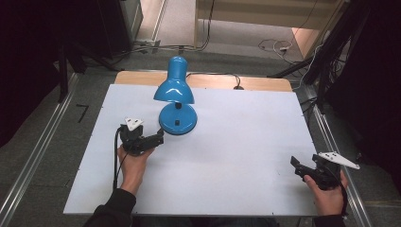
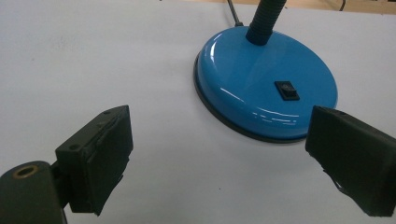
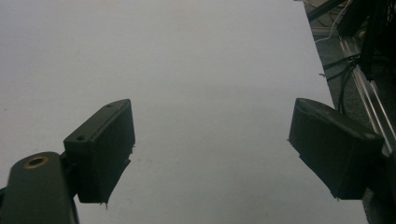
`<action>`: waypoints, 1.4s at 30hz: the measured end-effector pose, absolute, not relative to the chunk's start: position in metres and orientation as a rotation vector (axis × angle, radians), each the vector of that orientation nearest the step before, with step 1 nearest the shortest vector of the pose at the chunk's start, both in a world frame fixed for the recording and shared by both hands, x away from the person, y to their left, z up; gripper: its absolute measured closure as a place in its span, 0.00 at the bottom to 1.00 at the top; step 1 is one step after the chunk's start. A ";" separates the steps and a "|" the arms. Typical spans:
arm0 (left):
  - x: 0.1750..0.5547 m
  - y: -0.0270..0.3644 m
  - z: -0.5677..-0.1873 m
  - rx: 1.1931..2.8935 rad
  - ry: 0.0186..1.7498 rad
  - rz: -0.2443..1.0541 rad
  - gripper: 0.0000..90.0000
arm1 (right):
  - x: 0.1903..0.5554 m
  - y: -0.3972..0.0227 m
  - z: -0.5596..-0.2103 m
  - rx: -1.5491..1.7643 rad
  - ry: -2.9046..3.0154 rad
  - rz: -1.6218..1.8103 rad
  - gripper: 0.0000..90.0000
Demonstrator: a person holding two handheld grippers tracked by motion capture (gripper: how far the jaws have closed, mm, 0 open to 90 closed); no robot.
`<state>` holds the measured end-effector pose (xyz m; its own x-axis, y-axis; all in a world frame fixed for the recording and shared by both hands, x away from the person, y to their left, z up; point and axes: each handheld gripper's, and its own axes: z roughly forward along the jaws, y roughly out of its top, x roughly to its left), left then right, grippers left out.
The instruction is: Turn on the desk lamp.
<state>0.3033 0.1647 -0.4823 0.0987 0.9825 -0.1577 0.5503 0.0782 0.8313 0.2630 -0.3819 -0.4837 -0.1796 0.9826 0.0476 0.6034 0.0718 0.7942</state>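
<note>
Your left gripper (image 1: 160, 137) sits just beside the base of the blue lamp (image 1: 177, 101), jaws spread wide and holding nothing. In the left gripper view (image 2: 219, 158) the base is right ahead, its near rim partly behind the right-hand jaw; I can't tell whether that jaw touches the rim.

That close view gives you what the high view doesn't: a small black rocker switch (image 2: 286, 90) on top of the base, a dark rubbery ring under the rim, and the black flexible neck rising from the back with the cord (image 2: 233, 13) running off behind. The high view gives the rest: the shade tipped forward over the base, the lamp standing left of centre on the white table (image 1: 236, 142), nearer the far edge.

Your right gripper (image 1: 298, 166) is well apart from the lamp, at the near right corner. It's wide open and empty too. The right gripper view (image 3: 212, 149) shows bare white surface ahead, with the table's right edge and a metal rail (image 3: 369, 100) close past the right-hand jaw.

Open room: the whole middle and right of the table between your hands.

Lamp is glossy blue, upright.
</note>
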 end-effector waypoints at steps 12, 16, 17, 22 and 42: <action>0.315 0.154 -0.481 1.591 1.536 0.691 0.12 | 0.263 -0.382 -0.483 1.571 1.837 0.964 0.14; 0.321 0.149 -0.480 1.599 1.531 0.707 0.13 | 0.264 -0.382 -0.484 1.576 1.837 0.961 0.14; 0.321 0.149 -0.480 1.599 1.531 0.707 0.13 | 0.264 -0.382 -0.484 1.576 1.837 0.961 0.14; 0.327 0.141 -0.481 1.610 1.521 0.700 0.14 | 0.264 -0.382 -0.483 1.579 1.839 0.967 0.14; 0.341 0.123 -0.484 1.663 1.439 0.760 0.42 | 0.264 -0.383 -0.483 1.579 1.837 0.982 0.15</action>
<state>0.3409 0.1233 -0.4840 0.1754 0.9829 -0.0565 0.5079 -0.0412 0.8604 0.2644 -0.3829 -0.4830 -0.1840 0.9805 0.0694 0.6022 0.0566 0.7963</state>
